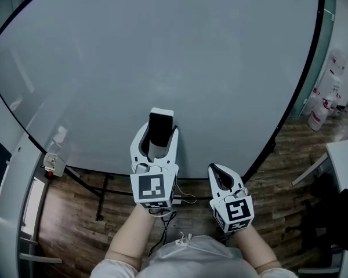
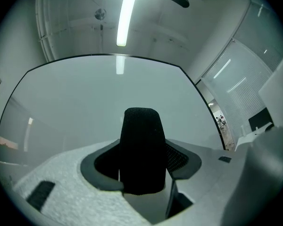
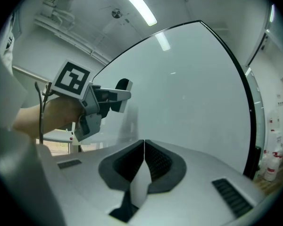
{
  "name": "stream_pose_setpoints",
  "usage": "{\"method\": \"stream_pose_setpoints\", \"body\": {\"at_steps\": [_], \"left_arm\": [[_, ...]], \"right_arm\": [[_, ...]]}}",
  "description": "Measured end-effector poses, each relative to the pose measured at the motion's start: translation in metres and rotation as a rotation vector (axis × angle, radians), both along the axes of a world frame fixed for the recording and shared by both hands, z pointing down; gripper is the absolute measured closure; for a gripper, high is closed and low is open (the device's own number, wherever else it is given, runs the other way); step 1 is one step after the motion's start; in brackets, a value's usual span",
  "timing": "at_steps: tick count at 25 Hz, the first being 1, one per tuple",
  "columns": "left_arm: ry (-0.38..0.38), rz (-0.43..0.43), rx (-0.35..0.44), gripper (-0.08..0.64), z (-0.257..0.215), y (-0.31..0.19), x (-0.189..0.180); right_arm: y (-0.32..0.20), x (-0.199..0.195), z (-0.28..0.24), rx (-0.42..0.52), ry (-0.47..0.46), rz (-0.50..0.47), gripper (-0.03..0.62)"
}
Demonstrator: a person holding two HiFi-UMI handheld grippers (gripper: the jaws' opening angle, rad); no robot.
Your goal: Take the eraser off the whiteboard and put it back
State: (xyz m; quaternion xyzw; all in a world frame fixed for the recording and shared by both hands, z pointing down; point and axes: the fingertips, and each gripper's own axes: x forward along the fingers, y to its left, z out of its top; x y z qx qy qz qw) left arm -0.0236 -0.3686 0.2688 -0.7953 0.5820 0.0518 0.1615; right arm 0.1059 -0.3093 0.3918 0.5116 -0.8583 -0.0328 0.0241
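The large, pale grey whiteboard with a thin black rim [image 1: 162,51] is filling most of the head view, standing above a brown wooden floor [image 1: 75,230]. The left tool [image 1: 160,139] is reaching toward the board's lower part, its jaws standing fairly wide and pressing on both sides of the black, block-shaped eraser [image 2: 140,149]. I cannot tell whether the eraser is touching the board. The right tool [image 3: 143,149] is hovering just beside the left one, its jaws meeting with nothing between them.
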Motion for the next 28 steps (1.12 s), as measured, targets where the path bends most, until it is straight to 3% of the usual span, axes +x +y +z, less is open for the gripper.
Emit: {"method": "stream_pose_setpoints", "body": {"at_steps": [6, 16, 21, 28], "left_arm": [[0.011, 0.031, -0.078, 0.295, 0.046, 0.021, -0.01], [0.019, 0.092, -0.284, 0.295, 0.145, 0.047, -0.003], [0.059, 0.108, -0.313, 0.295, 0.148, 0.05, -0.006], [0.066, 0.122, -0.292, 0.295, 0.143, 0.054, -0.002]], "right_arm": [[0.004, -0.005, 0.006, -0.01, -0.025, 0.052, 0.566], [0.01, -0.005, 0.023, -0.036, -0.053, 0.105, 0.566], [0.012, -0.013, 0.024, -0.037, -0.064, 0.104, 0.566], [0.012, -0.016, 0.025, -0.037, -0.067, 0.106, 0.566]]}}
